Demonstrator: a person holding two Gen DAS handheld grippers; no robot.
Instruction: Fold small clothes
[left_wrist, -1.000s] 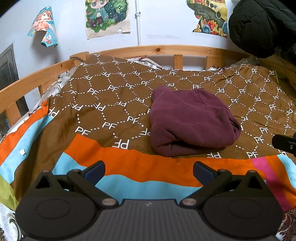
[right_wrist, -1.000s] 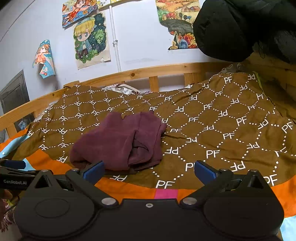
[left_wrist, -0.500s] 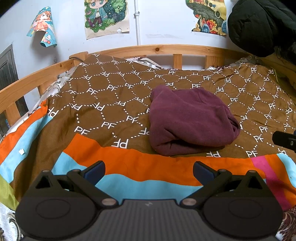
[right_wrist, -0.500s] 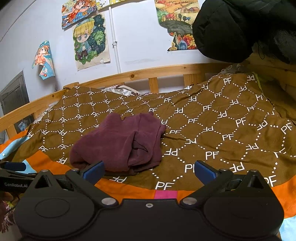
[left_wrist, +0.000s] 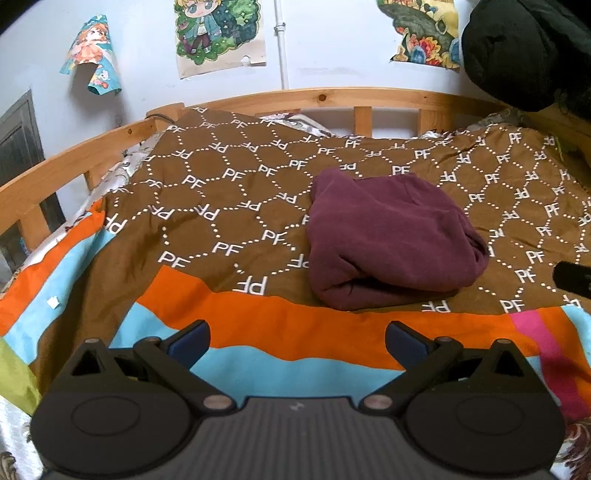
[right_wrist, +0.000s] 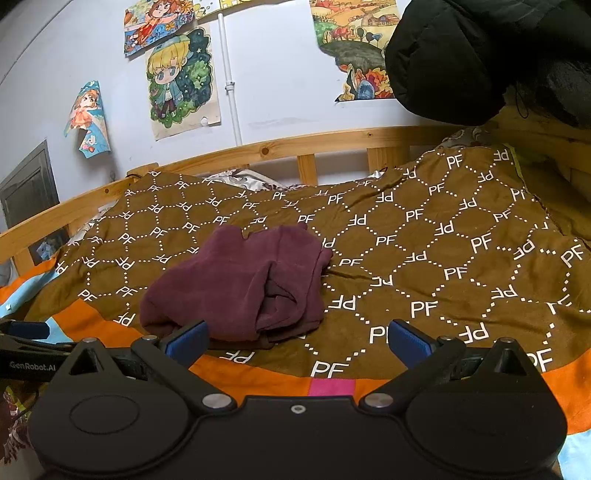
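A dark maroon garment lies folded in a rounded bundle on the brown patterned blanket. It also shows in the right wrist view, left of centre. My left gripper is open and empty, held back over the orange and blue stripes, apart from the garment. My right gripper is open and empty, just short of the garment's near edge. The left gripper's tip shows at the left edge of the right wrist view.
A wooden bed rail runs round the far and left sides. A black jacket hangs at the upper right above the bed. Posters are on the wall behind.
Both views have shifted only slightly. The garment lies as before and both grippers stay open.
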